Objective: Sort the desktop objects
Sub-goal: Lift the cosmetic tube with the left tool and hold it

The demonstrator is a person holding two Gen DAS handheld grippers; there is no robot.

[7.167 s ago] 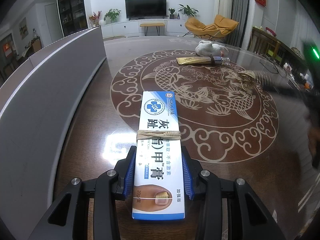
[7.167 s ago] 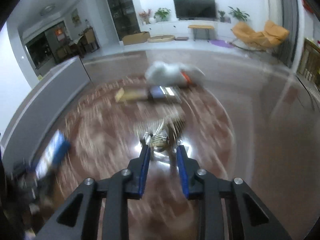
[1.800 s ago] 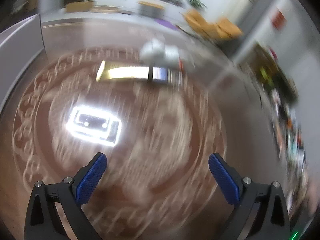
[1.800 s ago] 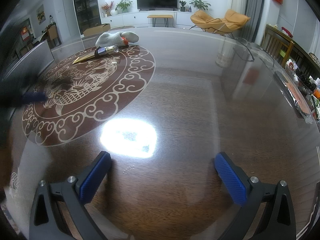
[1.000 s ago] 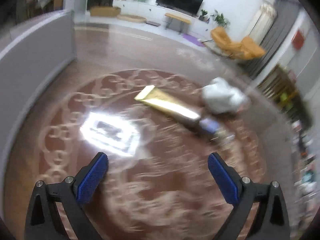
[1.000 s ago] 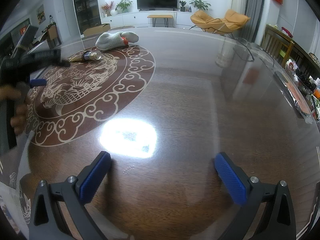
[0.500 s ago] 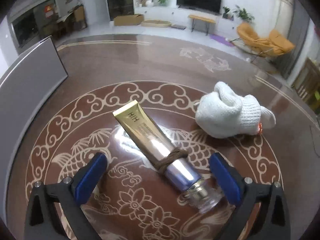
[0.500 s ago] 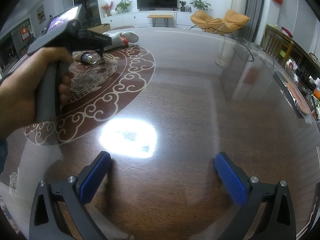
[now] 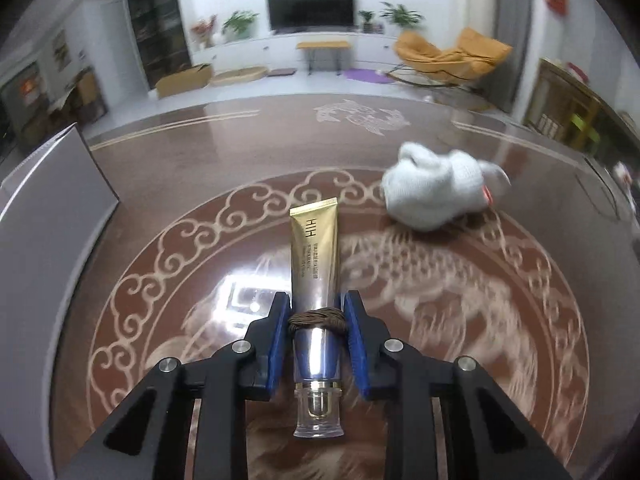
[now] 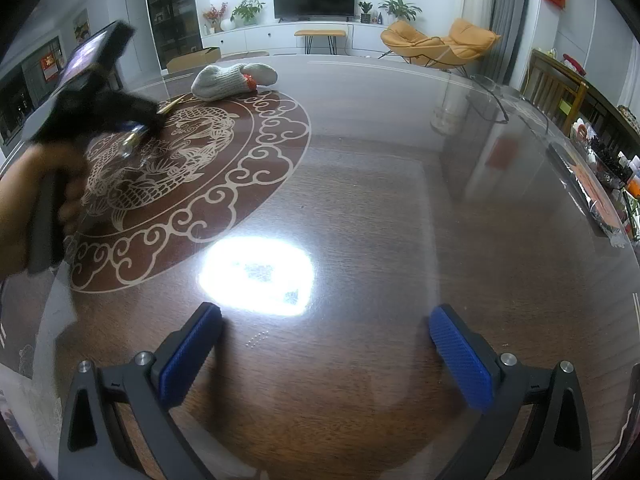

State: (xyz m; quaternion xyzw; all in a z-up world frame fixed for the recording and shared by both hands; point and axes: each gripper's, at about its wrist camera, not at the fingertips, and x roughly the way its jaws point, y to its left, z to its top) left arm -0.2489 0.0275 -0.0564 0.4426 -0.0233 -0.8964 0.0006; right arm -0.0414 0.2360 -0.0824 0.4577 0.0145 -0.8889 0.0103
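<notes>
Our left gripper (image 9: 316,316) clamps a gold cosmetic tube (image 9: 315,256) on the glass-topped table (image 9: 500,320), its blue pads (image 9: 277,340) drawn narrow against the tube's silver lower body, right where a brown cord band (image 9: 316,317) is wound around it. The tube lies lengthwise between the fingers, crimped gold end pointing away from us and clear cap (image 9: 319,412) toward the camera, over the carp medallion (image 9: 420,272) inlaid in the tabletop. We cannot tell whether the tube rests on the glass or is raised off it. A white knitted sock (image 9: 434,188) lies beyond and to the right of the tube, near the medallion's scrolled border and apart from the tube. A grey panel (image 9: 48,216) stands along the table's left edge. Our right gripper (image 10: 324,340) hovers with its jaws spread wide and nothing between them, over bare brown tabletop beside a bright lamp reflection (image 10: 256,274), well apart from the sock (image 10: 232,76) at the far side of the medallion (image 10: 188,168). From this side we see our left hand (image 10: 24,200) wrapped around its gripper's handle, blurred at the frame's left edge.
</notes>
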